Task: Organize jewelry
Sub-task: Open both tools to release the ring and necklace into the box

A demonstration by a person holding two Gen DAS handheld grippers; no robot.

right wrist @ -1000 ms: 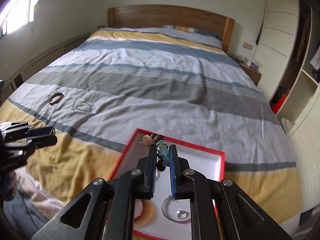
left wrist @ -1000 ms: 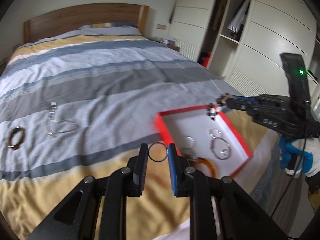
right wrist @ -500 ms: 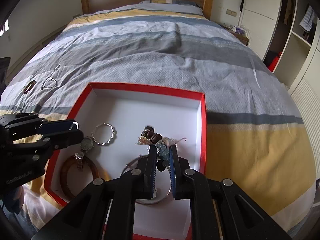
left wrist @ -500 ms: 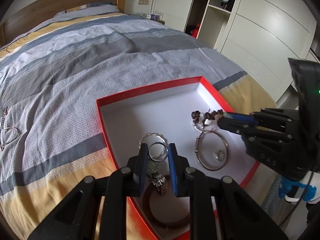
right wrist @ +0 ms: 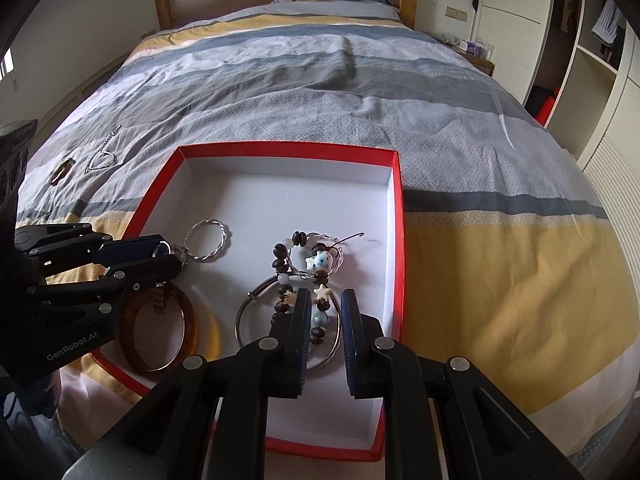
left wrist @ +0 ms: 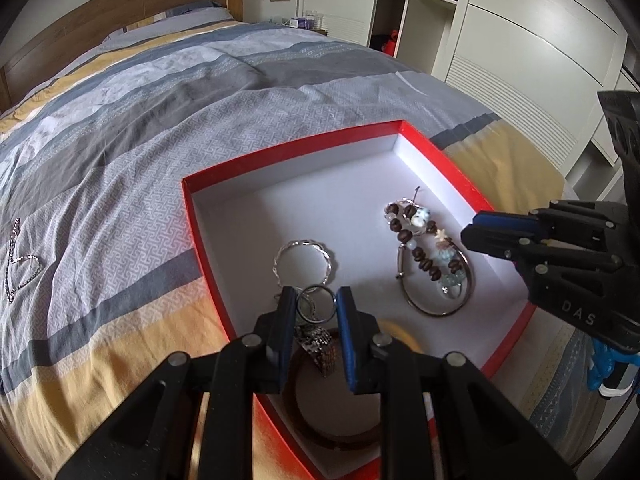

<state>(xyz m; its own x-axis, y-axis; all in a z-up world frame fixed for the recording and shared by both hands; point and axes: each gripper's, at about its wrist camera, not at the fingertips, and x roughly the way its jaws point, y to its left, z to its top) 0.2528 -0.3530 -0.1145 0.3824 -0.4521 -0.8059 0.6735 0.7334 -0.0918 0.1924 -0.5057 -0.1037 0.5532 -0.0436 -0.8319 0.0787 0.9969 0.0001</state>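
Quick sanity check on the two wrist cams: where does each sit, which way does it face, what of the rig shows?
Left wrist: on the left gripper, angled down into the red box; a small ring sits between its fingers; the right gripper enters at right.
Right wrist: on the right gripper, angled down over the beaded bracelet; the left gripper enters at left.
Shared: box, bracelet, twisted bangle, striped bed.

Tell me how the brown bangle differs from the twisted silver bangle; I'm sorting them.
The brown bangle is thick, amber and smooth; the twisted silver bangle is thin, metallic and rope-like. The brown one looks larger and lies nearer the box's front edge. Both lie flat inside the red box.
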